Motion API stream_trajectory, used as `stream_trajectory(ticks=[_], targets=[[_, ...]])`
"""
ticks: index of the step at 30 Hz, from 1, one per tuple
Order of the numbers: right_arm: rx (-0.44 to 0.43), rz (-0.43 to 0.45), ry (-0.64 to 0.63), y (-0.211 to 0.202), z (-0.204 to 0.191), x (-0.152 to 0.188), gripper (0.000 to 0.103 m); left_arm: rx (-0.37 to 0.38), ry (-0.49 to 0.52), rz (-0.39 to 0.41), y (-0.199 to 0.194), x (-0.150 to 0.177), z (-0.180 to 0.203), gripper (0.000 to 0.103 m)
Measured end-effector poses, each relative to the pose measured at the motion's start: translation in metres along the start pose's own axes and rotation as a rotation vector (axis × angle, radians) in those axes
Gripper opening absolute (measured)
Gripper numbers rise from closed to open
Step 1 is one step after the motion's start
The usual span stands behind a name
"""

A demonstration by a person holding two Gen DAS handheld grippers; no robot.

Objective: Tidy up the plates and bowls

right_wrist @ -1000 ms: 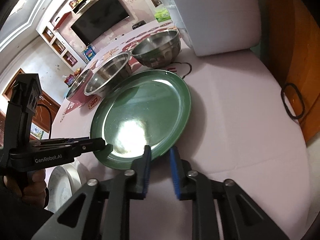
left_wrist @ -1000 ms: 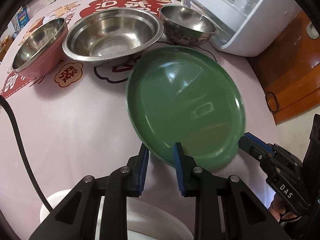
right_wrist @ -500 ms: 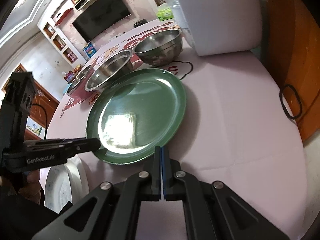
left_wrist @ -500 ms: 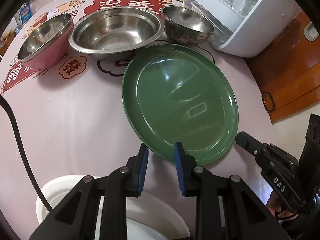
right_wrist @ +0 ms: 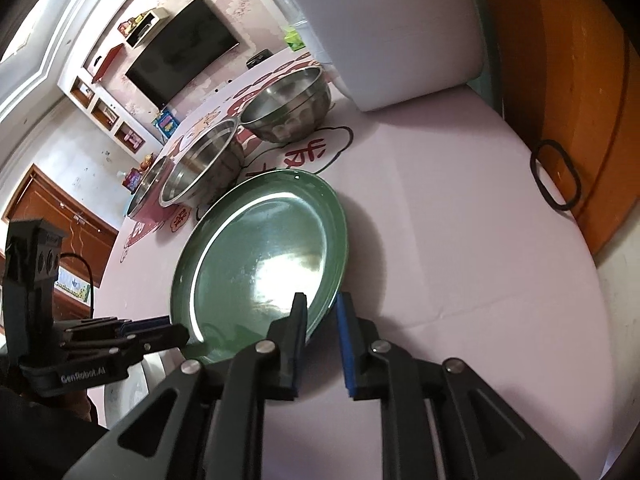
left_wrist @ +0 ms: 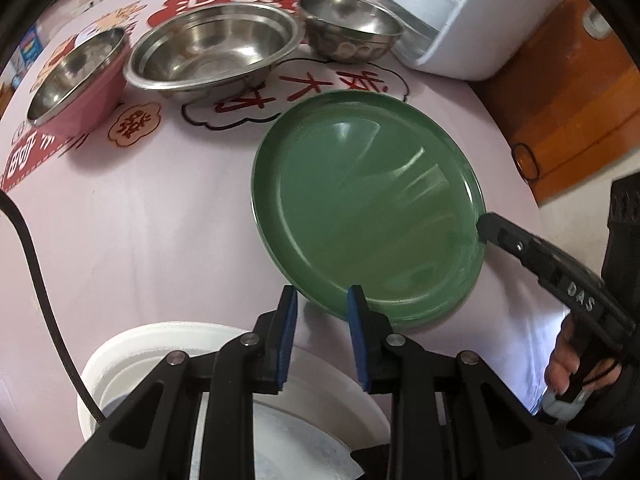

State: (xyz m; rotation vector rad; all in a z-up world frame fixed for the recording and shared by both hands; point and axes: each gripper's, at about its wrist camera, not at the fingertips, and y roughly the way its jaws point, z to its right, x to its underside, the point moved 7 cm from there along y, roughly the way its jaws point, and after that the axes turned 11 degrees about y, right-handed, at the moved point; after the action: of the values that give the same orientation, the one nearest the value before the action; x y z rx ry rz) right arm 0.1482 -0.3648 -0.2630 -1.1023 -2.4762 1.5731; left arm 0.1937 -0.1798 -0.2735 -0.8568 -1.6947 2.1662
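Observation:
A large green plate point(left_wrist: 368, 208) lies on the pink table; it also shows in the right wrist view point(right_wrist: 264, 256). My left gripper point(left_wrist: 322, 300) is open and empty, its jaws at the plate's near-left rim. My right gripper point(right_wrist: 322, 306) is open with the plate's near rim between its jaws; it also shows in the left wrist view point(left_wrist: 486, 226) at the plate's right rim. Behind stand a pink-sided steel bowl point(left_wrist: 76, 76), a wide steel bowl point(left_wrist: 212, 52) and a small steel bowl point(left_wrist: 348, 26). A white plate point(left_wrist: 240, 412) lies under my left gripper.
A white appliance point(left_wrist: 448, 16) stands at the back right, beside the small bowl. The table edge point(left_wrist: 516, 160) curves along the right, with an orange floor beyond. A black cable point(left_wrist: 36, 264) runs down the left side. A black ring point(right_wrist: 554, 174) lies on the floor.
The right gripper was shut half a second ago and now stands open around the plate's rim. The plate has moved nearer and to the right, away from the bowls.

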Motion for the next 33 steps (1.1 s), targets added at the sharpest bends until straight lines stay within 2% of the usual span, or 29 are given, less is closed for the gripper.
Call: stream_trajectory(ticks=[5, 10, 19, 28, 31, 33], targets=[[0.012, -0.004, 0.025, 0.003, 0.006, -0.002, 0.018, -0.010, 0.067, 0.007, -0.002, -0.003, 0.013, 0.023], [0.017, -0.009, 0.029, 0.005, 0.009, -0.001, 0.023, -0.012, 0.025, 0.007, -0.002, -0.004, 0.003, 0.023], [0.009, 0.008, -0.001, 0.007, 0.006, -0.002, 0.024, -0.038, -0.077, 0.034, 0.001, -0.013, -0.030, 0.024], [0.017, 0.015, -0.028, 0.009, 0.004, -0.003, 0.023, -0.037, -0.133, 0.048, 0.013, -0.021, -0.040, 0.024], [0.026, 0.016, -0.037, 0.009, 0.003, -0.003, 0.022, -0.017, -0.151, 0.056, 0.014, -0.023, -0.041, 0.024], [0.025, 0.011, -0.033, 0.010, 0.004, -0.003, 0.016, -0.022, -0.141, 0.060, 0.014, -0.024, -0.041, 0.024]])
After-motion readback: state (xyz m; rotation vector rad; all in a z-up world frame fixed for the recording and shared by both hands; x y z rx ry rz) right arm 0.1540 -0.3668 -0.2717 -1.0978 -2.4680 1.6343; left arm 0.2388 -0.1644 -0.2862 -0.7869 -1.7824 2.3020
